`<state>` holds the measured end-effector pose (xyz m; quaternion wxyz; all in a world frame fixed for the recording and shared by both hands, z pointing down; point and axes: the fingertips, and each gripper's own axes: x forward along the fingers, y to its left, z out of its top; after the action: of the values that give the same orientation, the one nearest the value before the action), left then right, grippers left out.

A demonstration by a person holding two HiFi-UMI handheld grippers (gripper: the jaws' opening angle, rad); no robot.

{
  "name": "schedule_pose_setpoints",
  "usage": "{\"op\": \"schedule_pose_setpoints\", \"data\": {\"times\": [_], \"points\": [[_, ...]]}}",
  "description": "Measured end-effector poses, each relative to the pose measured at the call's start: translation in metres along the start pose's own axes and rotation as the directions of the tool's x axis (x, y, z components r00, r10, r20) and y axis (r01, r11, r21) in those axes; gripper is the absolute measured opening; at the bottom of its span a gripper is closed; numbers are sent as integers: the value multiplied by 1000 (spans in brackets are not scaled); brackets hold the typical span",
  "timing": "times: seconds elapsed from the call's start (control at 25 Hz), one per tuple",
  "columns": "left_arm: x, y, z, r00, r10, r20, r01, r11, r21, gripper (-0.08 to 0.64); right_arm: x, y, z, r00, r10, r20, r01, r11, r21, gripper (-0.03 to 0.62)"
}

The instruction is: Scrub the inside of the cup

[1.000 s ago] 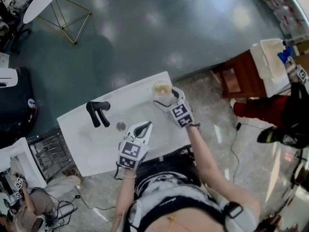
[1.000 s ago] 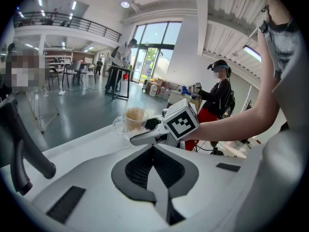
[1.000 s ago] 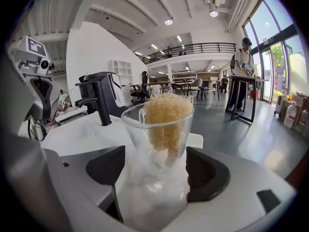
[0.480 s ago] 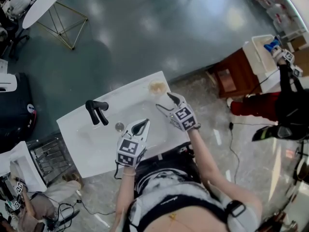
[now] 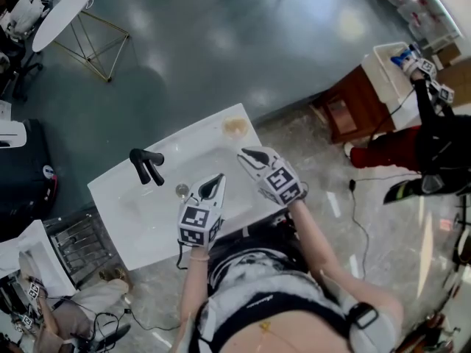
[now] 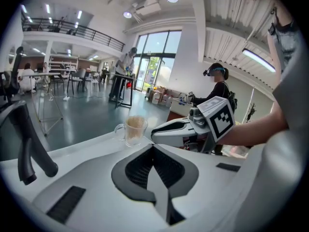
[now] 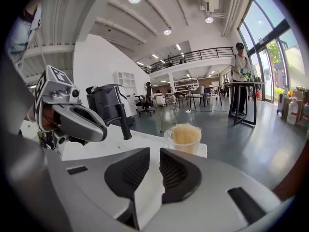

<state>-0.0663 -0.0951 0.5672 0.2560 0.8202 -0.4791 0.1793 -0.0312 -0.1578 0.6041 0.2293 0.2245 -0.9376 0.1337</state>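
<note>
Hovering over the sink [image 5: 140,219], the left gripper [image 5: 218,179] is pinched closed and empty; the cup [image 5: 235,128], a fibrous scrubber [image 7: 186,133] inside, stands at its far corner beyond the right gripper [image 5: 245,154], whose empty jaws have just been closing to a slit. Steadying the cup first seems wise.

right claw [image 7: 154,152]: just been closing, narrow gap, empty | cup [image 7: 186,141]: ahead, untouched
</note>
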Motion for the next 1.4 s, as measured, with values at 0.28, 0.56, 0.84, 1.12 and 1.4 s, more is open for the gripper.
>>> {"op": "schedule_pose_setpoints", "data": {"times": [0.28, 0.56, 0.84, 1.12, 1.4], "points": [[0, -2, 10, 998, 5, 58, -3, 999, -40, 0, -16, 23, 24, 999, 17, 42, -14, 997, -80, 26], [-6, -6, 29, 990, 33, 135, -28, 999, -40, 0, -41, 44, 54, 995, 27, 101, -13, 991, -133, 3], [-20, -18, 61, 974, 44, 222, -44, 999, -4, 0, -62, 57, 97, 976, 15, 216, 20, 987, -157, 3], [-38, -30, 87, 957, 43, 287, -57, 998, 40, 0, -77, 64, 115, 970, 16, 244, 28, 984, -177, 3], [-50, -37, 99, 943, 71, 326, -92, 995, 50, 0, -89, 69, 128, 956, 33, 290, 16, 986, -166, 3]]}}
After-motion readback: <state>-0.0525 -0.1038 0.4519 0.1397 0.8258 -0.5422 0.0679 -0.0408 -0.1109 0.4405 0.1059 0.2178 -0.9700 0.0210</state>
